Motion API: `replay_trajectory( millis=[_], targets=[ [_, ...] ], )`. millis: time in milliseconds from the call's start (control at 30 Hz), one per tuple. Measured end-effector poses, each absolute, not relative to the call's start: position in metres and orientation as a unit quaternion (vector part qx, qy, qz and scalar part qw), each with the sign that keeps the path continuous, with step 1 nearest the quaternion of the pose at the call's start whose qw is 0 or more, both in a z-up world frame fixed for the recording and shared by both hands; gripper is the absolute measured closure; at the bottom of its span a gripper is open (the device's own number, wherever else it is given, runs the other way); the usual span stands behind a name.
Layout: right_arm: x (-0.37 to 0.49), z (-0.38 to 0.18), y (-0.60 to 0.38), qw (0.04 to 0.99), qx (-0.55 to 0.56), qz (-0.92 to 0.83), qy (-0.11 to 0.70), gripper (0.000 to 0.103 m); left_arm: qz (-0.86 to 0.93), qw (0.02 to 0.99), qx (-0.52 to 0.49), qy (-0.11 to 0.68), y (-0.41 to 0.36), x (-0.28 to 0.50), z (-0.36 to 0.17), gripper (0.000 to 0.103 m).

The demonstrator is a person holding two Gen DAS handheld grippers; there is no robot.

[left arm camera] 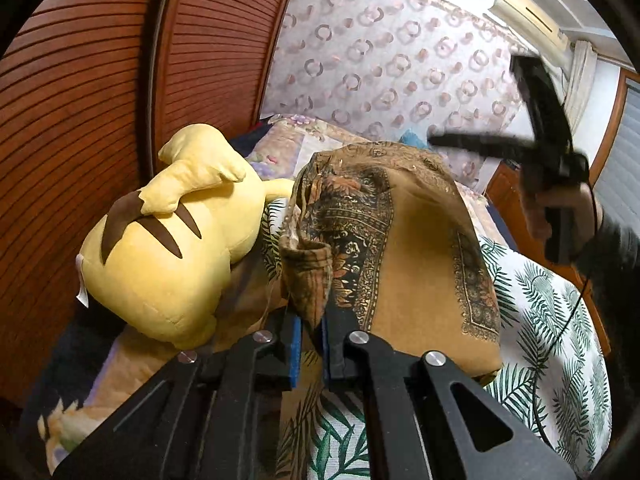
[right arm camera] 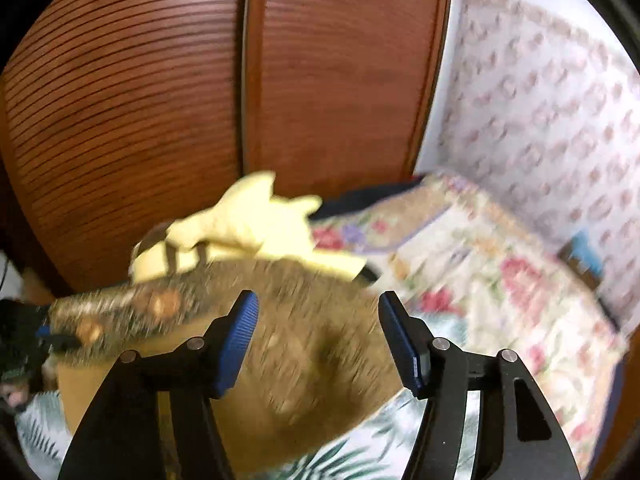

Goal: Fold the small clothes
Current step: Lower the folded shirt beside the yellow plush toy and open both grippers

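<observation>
A brown garment with dark paisley borders (left arm camera: 416,252) is lifted above the bed. My left gripper (left arm camera: 311,330) is shut on a bunched edge of it and holds it up, so the cloth hangs away from me. My right gripper (right arm camera: 318,312) is open and empty, with blue pads (right arm camera: 236,344) wide apart, above the same garment (right arm camera: 288,364); this view is blurred by motion. In the left wrist view the right gripper (left arm camera: 432,140) shows as a dark blur up high at the right, held by a hand, apart from the cloth.
A yellow plush toy (left arm camera: 168,248) lies left of the garment, against the brown slatted wardrobe doors (left arm camera: 80,120). The bed has a palm-leaf sheet (left arm camera: 552,320) and a floral quilt (right arm camera: 500,280) farther back. A patterned wall is behind.
</observation>
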State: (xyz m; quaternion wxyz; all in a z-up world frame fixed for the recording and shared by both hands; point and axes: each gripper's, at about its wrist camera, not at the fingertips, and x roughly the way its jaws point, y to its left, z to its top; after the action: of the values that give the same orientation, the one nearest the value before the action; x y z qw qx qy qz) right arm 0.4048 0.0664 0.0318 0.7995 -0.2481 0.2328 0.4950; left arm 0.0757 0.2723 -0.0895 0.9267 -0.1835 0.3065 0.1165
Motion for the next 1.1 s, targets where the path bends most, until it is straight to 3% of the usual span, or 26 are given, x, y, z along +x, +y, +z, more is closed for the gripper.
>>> replay_trajectory(
  millis=[133, 167, 233, 267, 500, 867, 1100],
  targets=[
    [0.423, -0.003, 0.065, 0.794, -0.245, 0.481, 0.28, 0.039, 0.136, 0.936, -0.149, 0.29, 0.269, 0.069, -0.076, 0.057],
    [0.426, -0.01, 0.066, 0.795, -0.239, 0.478, 0.289, 0.039, 0.139, 0.938, -0.144, 0.285, 0.269, 0.067, -0.072, 0.053],
    [0.433, -0.015, 0.084, 0.798, -0.232, 0.473, 0.292, 0.038, 0.141, 0.941, -0.142, 0.274, 0.268, 0.063, -0.064, 0.023],
    [0.436, -0.018, 0.091, 0.801, -0.228, 0.473, 0.289, 0.038, 0.138, 0.943, -0.144, 0.267, 0.268, 0.06, -0.06, 0.019],
    [0.402, -0.018, 0.079, 0.827, -0.218, 0.444, 0.269, 0.038, 0.141, 0.948, -0.11, 0.263, 0.248, 0.059, -0.041, 0.007],
    [0.289, 0.0, -0.029, 0.868, -0.16, 0.411, 0.226, 0.038, 0.113, 0.96, -0.072, 0.246, 0.188, 0.057, -0.017, 0.007],
    [0.231, -0.01, -0.096, 0.89, -0.131, 0.378, 0.218, 0.031, 0.074, 0.963, -0.062, 0.252, 0.141, 0.058, -0.019, 0.007]
  ],
)
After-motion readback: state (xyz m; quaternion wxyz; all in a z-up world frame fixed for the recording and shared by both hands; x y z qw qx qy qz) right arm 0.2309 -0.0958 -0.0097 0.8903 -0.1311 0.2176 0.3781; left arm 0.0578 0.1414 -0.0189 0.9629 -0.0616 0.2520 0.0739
